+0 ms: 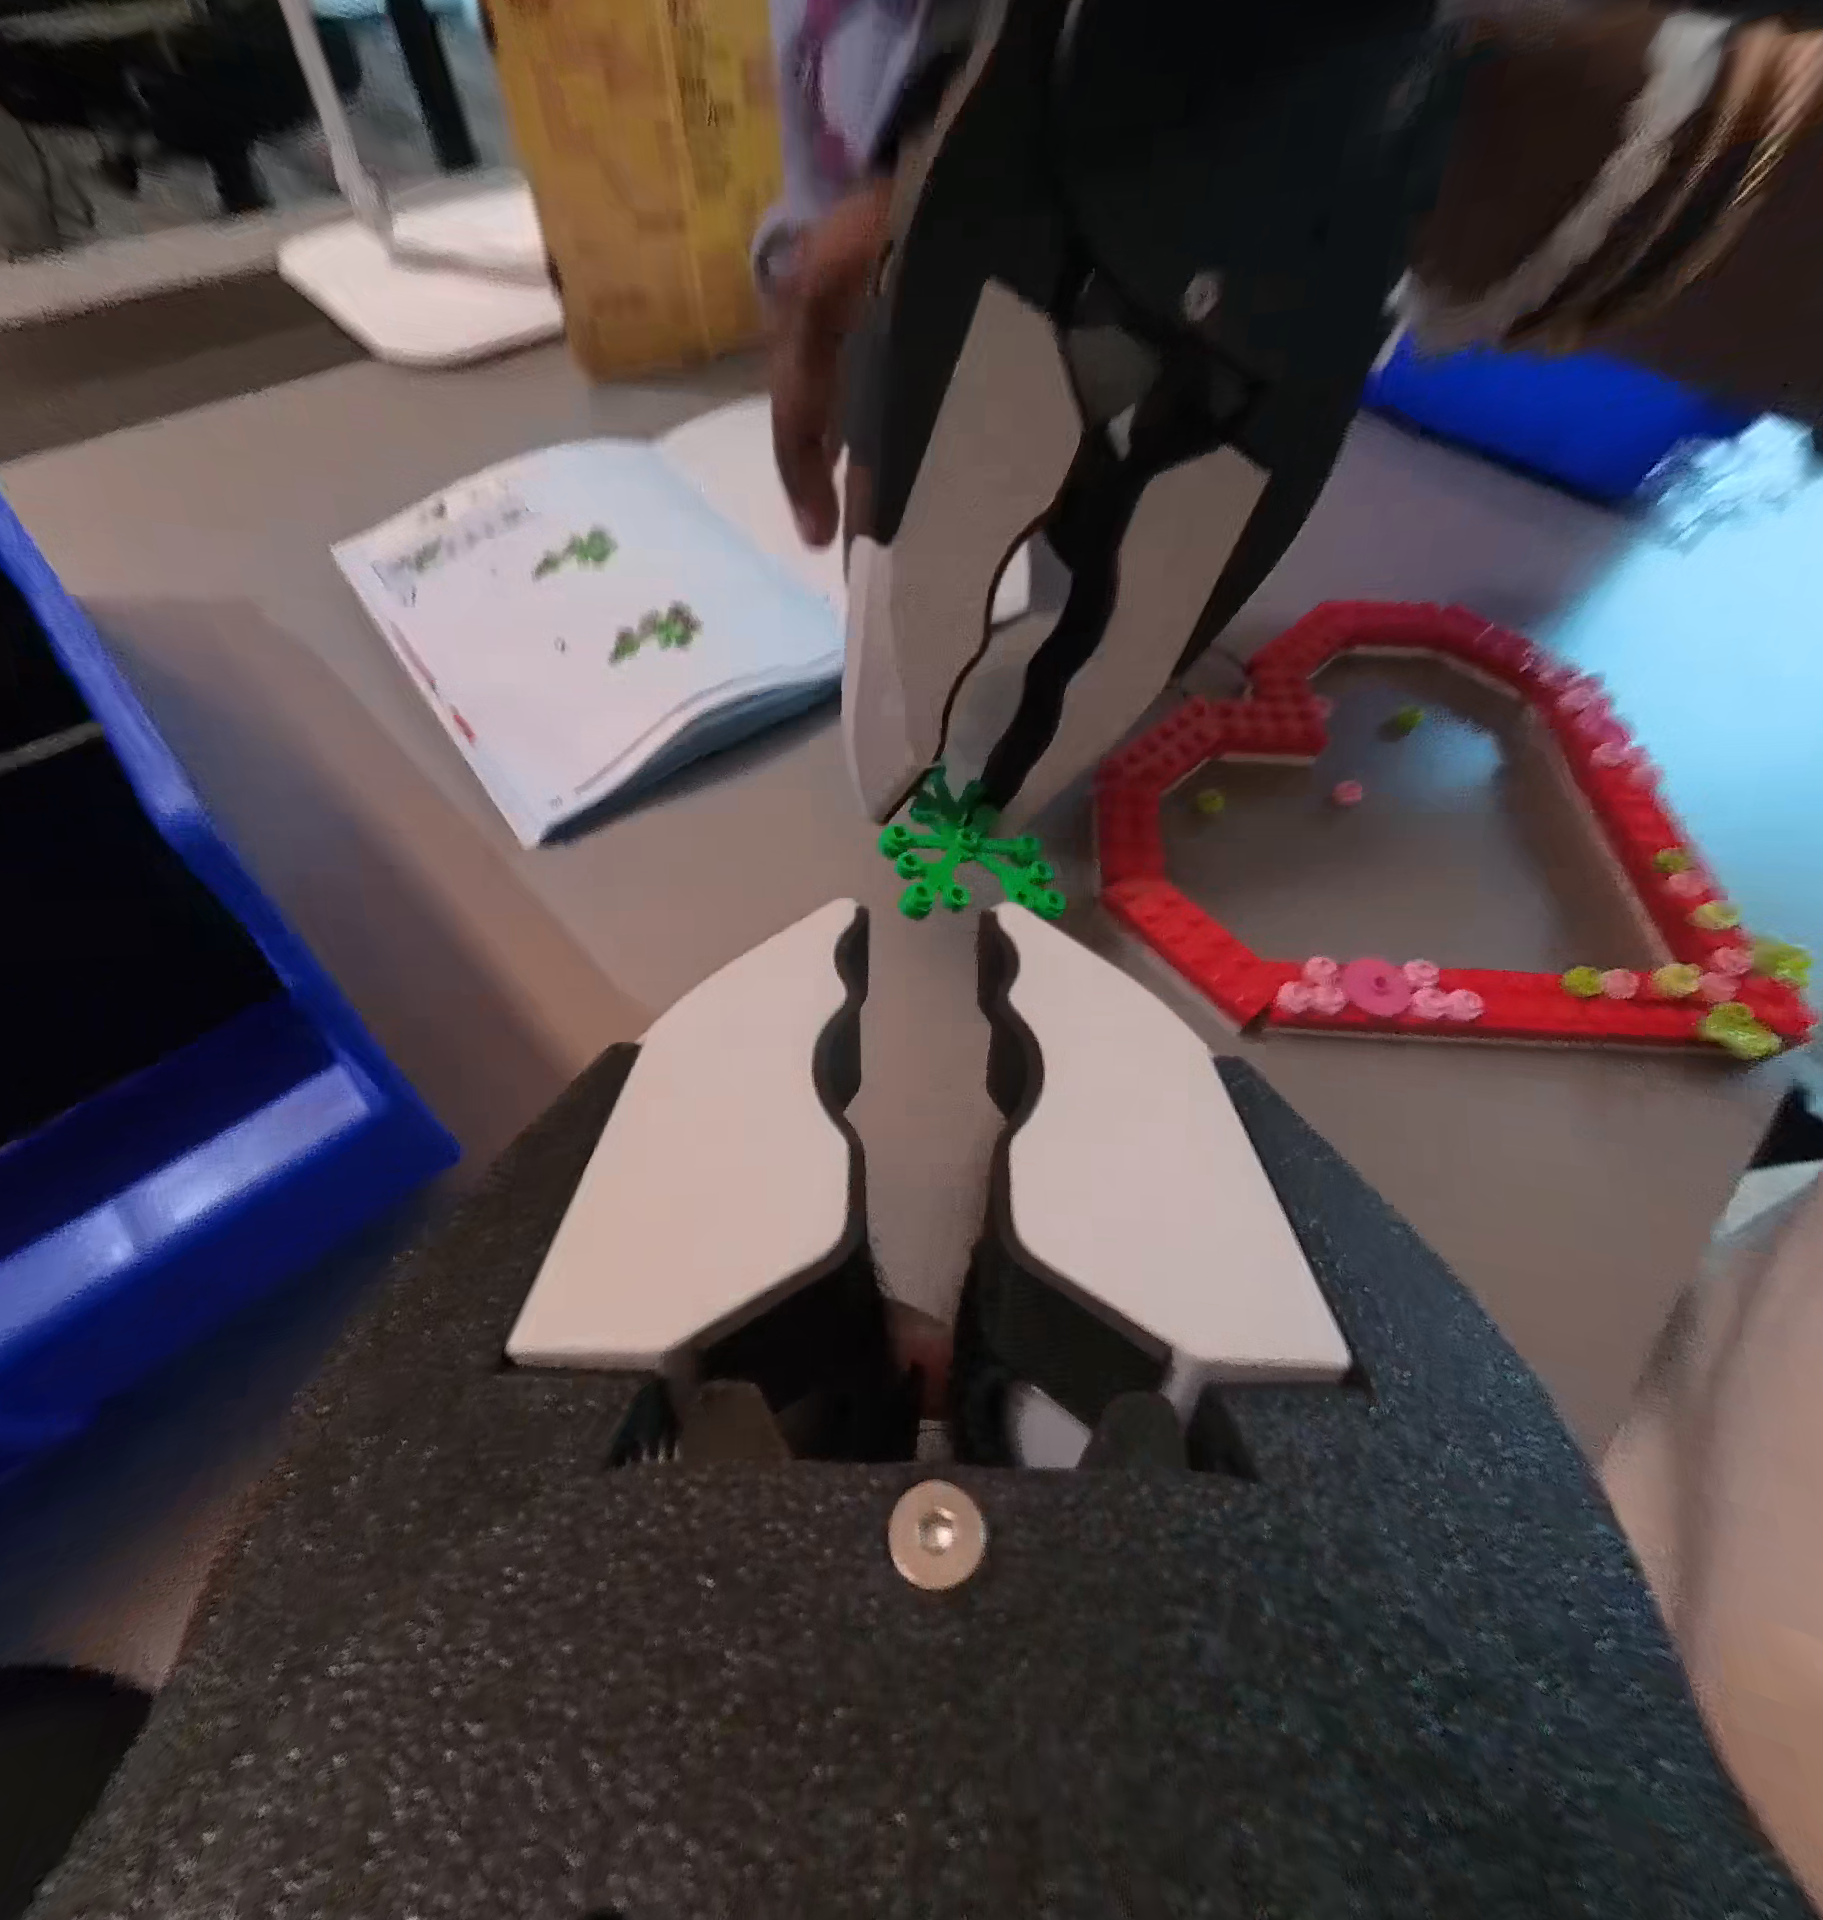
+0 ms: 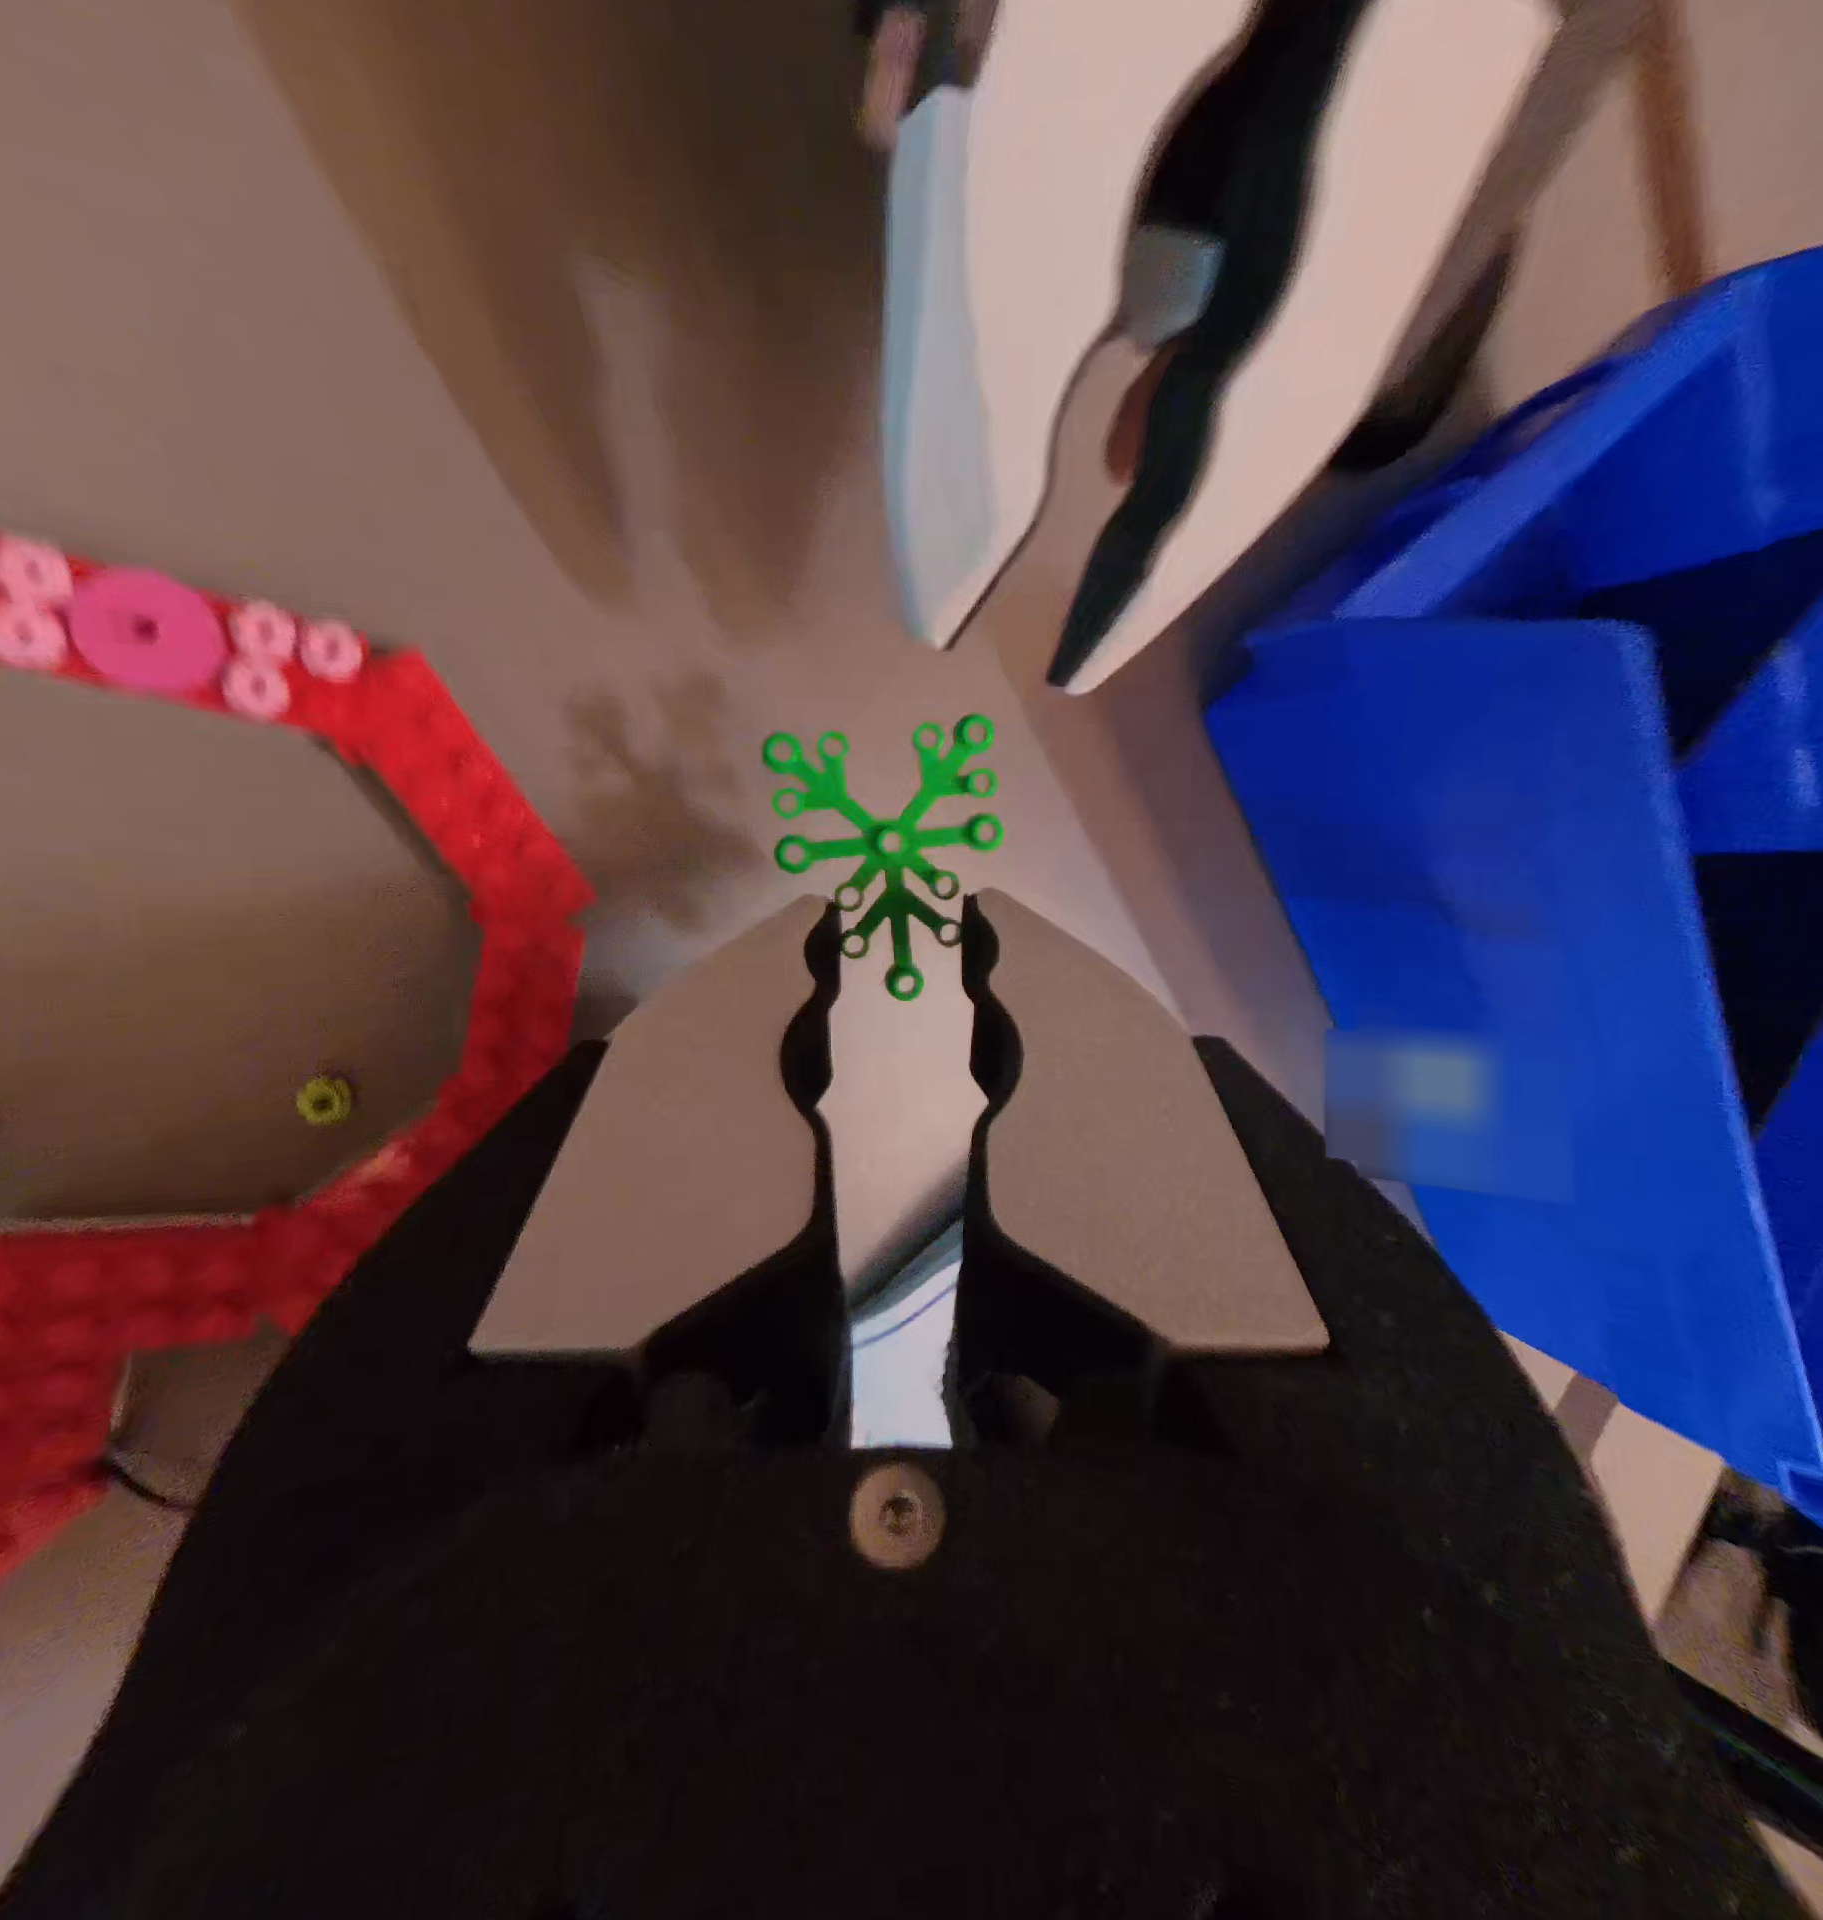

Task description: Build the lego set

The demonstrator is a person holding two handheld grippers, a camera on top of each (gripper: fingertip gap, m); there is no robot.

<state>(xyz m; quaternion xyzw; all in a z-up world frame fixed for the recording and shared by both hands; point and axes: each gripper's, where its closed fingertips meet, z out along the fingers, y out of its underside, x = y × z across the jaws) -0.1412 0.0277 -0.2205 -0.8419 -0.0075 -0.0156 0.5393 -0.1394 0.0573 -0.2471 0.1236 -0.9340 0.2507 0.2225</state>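
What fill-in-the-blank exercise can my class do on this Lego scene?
1. The right tool grips a ___ leaf piece.
2. The red brick frame on the table has the shape of a ___.
3. The bin beside the open left tool is ___ in colour.

Missing words: green; heart; blue.

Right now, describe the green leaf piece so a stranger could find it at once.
Start at the red heart-shaped frame on the table. Just off its left edge, the right gripper pinches a flat green leaf piece. It is the only bright green, branching part there; the neighbours are round pink and yellow-green studs.
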